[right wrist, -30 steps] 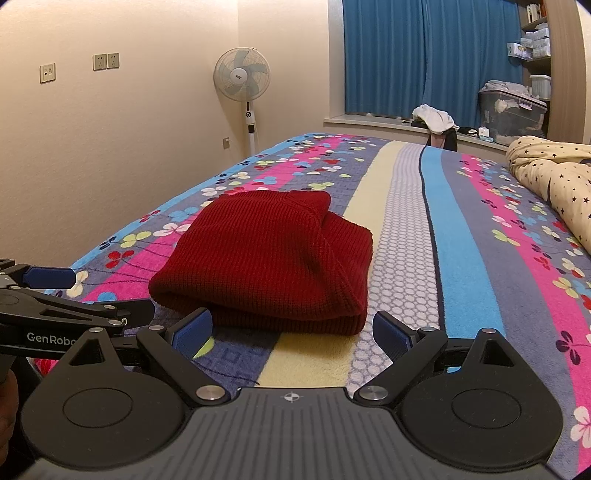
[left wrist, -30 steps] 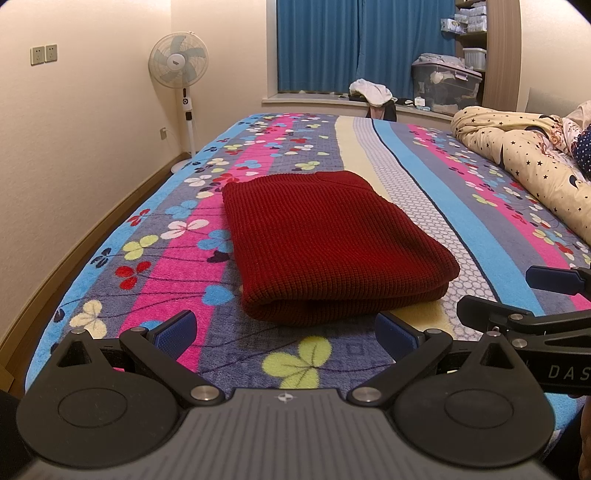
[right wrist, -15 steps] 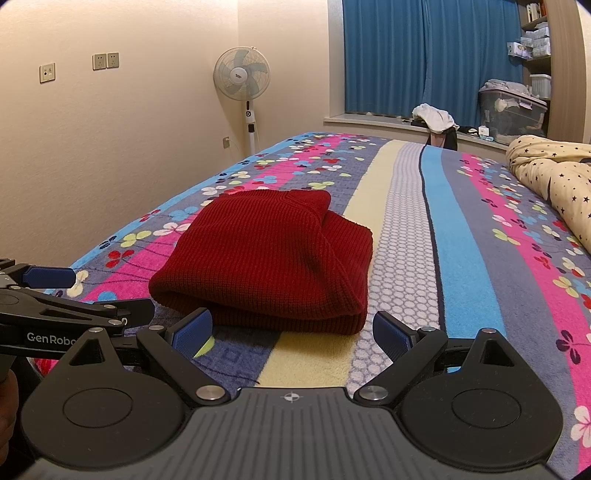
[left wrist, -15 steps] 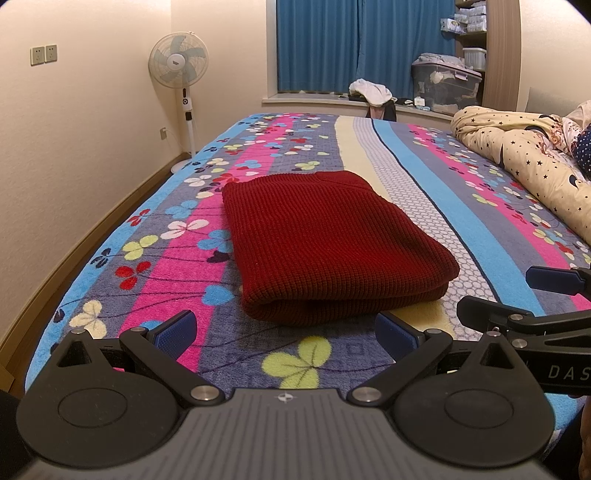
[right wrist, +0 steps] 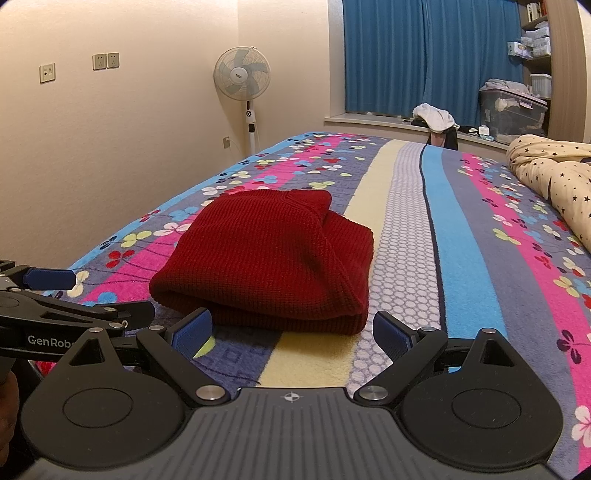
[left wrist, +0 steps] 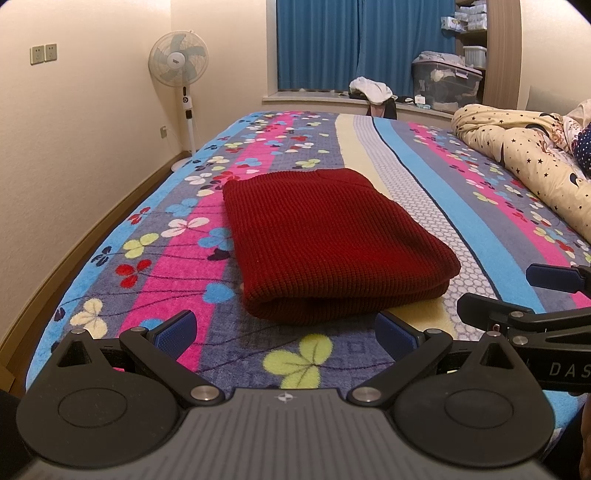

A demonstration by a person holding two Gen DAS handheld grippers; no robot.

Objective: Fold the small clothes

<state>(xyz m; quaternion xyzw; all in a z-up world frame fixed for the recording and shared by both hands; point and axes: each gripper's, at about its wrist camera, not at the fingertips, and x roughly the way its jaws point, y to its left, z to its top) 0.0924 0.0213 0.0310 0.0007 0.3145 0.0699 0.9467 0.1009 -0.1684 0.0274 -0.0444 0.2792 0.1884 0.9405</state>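
A red knitted sweater (left wrist: 332, 240) lies folded into a thick, tidy rectangle on the bed (left wrist: 461, 206), near its front edge and a little toward the wall side, with its rounded fold facing the cameras. The bed is covered by a fleecy blanket (right wrist: 461, 236) with long stripes of pink, blue, grey, cream and a honeycomb print, scattered with clover shapes. The left gripper (left wrist: 284, 332) hangs just in front of the sweater with its blue-padded fingers spread wide and nothing between them; the right gripper (right wrist: 291, 332) is beside it, also spread wide and empty, and neither touches the cloth. Each gripper shows at the edge of the other's view. A cream quilt (left wrist: 524, 158) with dark stars is bunched along the far right side of the bed. A white standing fan (right wrist: 243, 81) stands on the floor against the pale wall, which carries a few sockets (right wrist: 105, 61). Blue curtains (right wrist: 424, 55) hang behind a window ledge, where a heap of clothes (right wrist: 436, 118) and a clear storage box (right wrist: 511, 110) rest, next to shelves (left wrist: 469, 22) at the right.
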